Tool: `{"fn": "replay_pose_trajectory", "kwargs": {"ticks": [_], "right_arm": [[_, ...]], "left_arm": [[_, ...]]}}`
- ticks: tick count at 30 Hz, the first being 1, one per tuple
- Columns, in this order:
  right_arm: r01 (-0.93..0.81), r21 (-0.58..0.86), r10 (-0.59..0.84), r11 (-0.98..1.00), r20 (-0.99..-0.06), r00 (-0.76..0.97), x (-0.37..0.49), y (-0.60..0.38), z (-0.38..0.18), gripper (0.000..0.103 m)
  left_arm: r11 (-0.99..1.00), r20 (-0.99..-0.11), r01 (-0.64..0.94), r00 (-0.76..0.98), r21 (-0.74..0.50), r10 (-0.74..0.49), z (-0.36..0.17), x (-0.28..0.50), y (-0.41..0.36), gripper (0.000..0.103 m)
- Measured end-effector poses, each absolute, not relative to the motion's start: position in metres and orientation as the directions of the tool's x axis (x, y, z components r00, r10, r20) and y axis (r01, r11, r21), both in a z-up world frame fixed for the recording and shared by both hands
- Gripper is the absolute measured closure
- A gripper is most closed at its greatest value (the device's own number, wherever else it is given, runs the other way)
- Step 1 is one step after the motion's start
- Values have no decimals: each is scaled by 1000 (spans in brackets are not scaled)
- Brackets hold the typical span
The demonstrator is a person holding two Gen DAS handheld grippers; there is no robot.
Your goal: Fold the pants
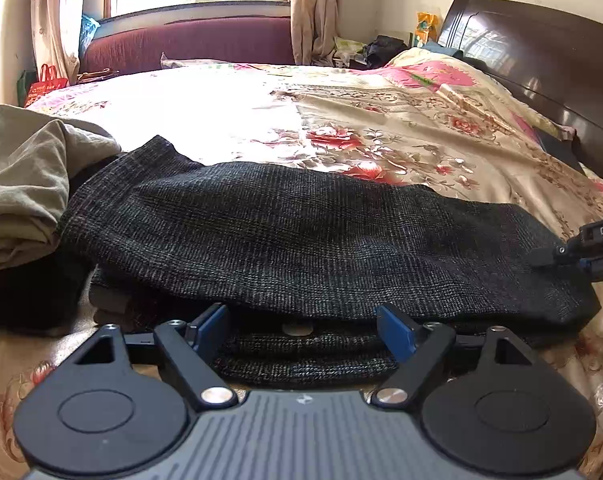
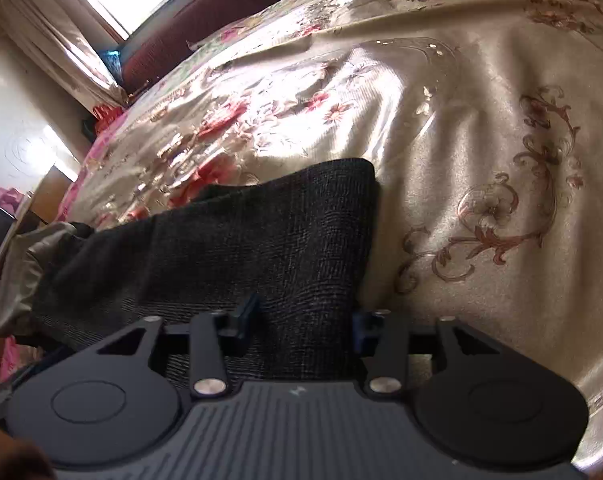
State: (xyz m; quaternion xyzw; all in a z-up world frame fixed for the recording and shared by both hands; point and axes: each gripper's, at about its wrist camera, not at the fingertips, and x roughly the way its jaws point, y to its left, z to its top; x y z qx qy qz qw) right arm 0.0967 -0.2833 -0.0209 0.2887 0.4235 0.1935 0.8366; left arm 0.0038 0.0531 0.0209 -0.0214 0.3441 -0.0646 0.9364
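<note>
Dark tweed pants [image 1: 301, 232] lie folded lengthwise across the floral bedspread [image 1: 381, 120]. My left gripper [image 1: 303, 330] stands wide open at the near edge, its blue pads [image 1: 209, 328] on either side of the waistband with its metal button [image 1: 297, 328], not pressing on it. My right gripper [image 1: 545, 258] reaches in from the right edge and rests at the pants' right end. In the right wrist view the pants [image 2: 241, 240] run off to the left. The right gripper [image 2: 305, 322] straddles their near corner, fingers apart, with flat cloth filling the gap.
A crumpled olive garment [image 1: 21, 184] lies on the bed just left of the pants and over something dark. A dark wooden headboard [image 1: 541, 60] stands at the right. A maroon bench [image 1: 189, 44] and a window with curtains are beyond the bed's far side.
</note>
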Motion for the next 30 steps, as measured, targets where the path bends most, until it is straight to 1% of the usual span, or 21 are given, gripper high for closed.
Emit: {"fn": "replay_pose_trajectory", "kwargs": {"ticks": [1,3,5,6,8,9,10,12,13,15,18,20,23,28,30], "right_arm": [[-84,690,603,719,-559,569,94,-289,-20,88],[-74,678,588,732,-572,572,97,-295,-27,89],[-6,726,615,688,-579,536,108,-303,-48,88],[3,760,647,650,-555,523,111,-304,-53,82],[-33,788,683,614,-510,522,110,-305,-53,67],[-54,792,687,609,-491,535,108,-304,-52,57],[-57,790,683,610,-489,543,107,-303,-53,65],[-36,802,685,596,-485,543,107,-307,-57,87],[-20,826,691,563,-457,560,107,-316,-58,91],[7,869,693,494,-399,600,106,-342,-61,93],[11,836,641,548,-429,636,107,-372,-56,94],[25,802,605,596,-469,644,108,-390,-53,94],[47,775,566,630,-500,655,108,-415,-49,94],[62,738,525,672,-534,663,108,-430,-41,93],[82,716,499,693,-559,662,109,-428,-42,93]], "left_arm": [[990,-646,116,751,-78,-139,22,5,51,10],[990,-654,127,745,-56,-132,23,7,46,10],[990,-663,136,737,-39,-128,24,9,40,10],[989,-666,143,735,-29,-126,26,9,37,10],[988,-668,157,735,-4,-120,29,8,29,10],[987,-670,163,733,4,-118,31,8,26,10],[986,-674,168,729,12,-116,32,8,23,10],[983,-686,178,720,39,-104,32,12,14,10],[982,-690,183,717,50,-99,33,13,10,10],[978,-692,202,714,55,-109,36,16,0,10],[962,-692,265,705,59,-152,40,19,-22,10],[946,-693,318,696,63,-187,40,22,-39,10],[926,-690,376,677,26,-256,42,24,-60,10],[911,-671,412,677,5,-302,43,34,-72,10],[914,-641,406,702,5,-309,48,37,-71,10]]}}
